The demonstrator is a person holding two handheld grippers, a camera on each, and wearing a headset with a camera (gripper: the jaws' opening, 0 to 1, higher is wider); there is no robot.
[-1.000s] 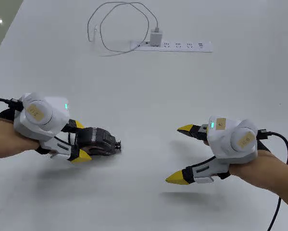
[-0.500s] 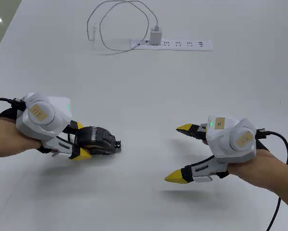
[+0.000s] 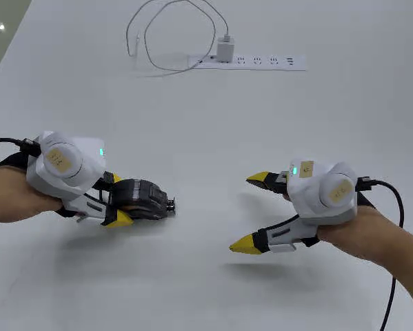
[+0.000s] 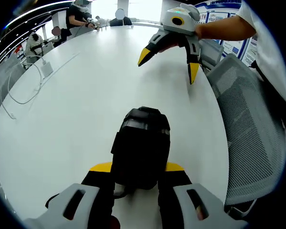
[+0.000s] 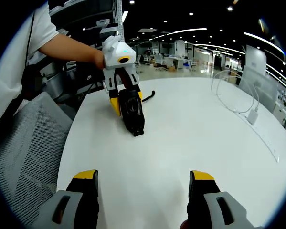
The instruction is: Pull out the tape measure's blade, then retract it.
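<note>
A black tape measure rests on the white table at the left, its blade tip facing right with no blade drawn out. My left gripper is shut on its body, yellow tips on either side; in the left gripper view the tape measure sits clamped between the fingers. My right gripper hovers open to the right, a short gap from the blade tip, nothing between its jaws. In the right gripper view its open gripper faces the tape measure and the left gripper.
A white power strip with a plugged charger and a looped white cable lies at the far edge of the table. A grey mesh chair stands beside the table.
My right gripper has moved slightly left toward the tape measure, still open. The left gripper keeps its hold and has barely shifted.
</note>
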